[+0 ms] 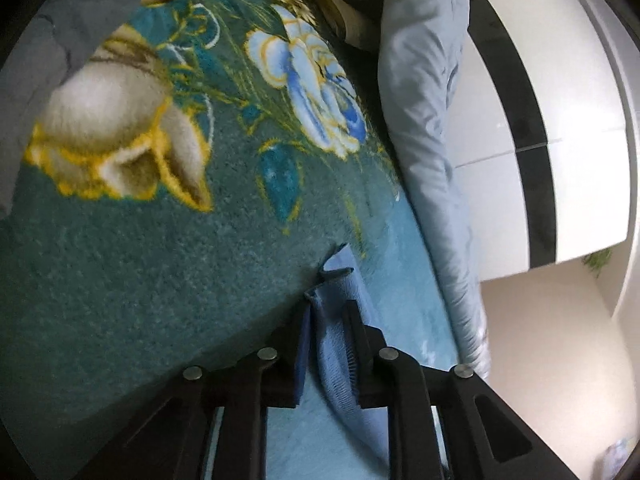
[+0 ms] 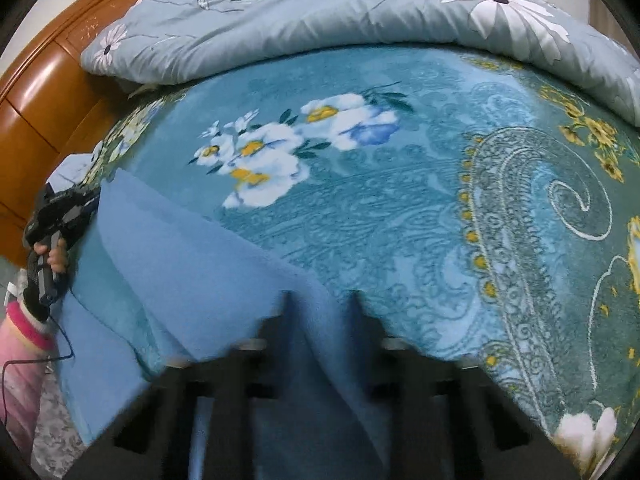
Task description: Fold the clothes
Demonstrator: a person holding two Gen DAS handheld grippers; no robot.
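Note:
A plain blue garment [image 2: 192, 264] hangs stretched over the near edge of the bed, held at two points. In the right wrist view my right gripper [image 2: 321, 304] is shut on a fold of it, the cloth running down between the black fingers. At the far left of that view a gloved hand [image 2: 38, 280] holds my left gripper [image 2: 86, 200] at the garment's other end. In the left wrist view my left gripper [image 1: 330, 306] is shut on a bunched blue corner of the garment [image 1: 336, 344], just above the blanket.
A teal floral blanket [image 2: 400, 208] covers the bed. A light blue daisy quilt [image 2: 320, 16] is heaped along the far side, by the wooden headboard [image 2: 44, 92]. A grey garment [image 1: 80, 12] lies at the blanket's far end. A white and black cabinet [image 1: 560, 120] stands beyond the quilt.

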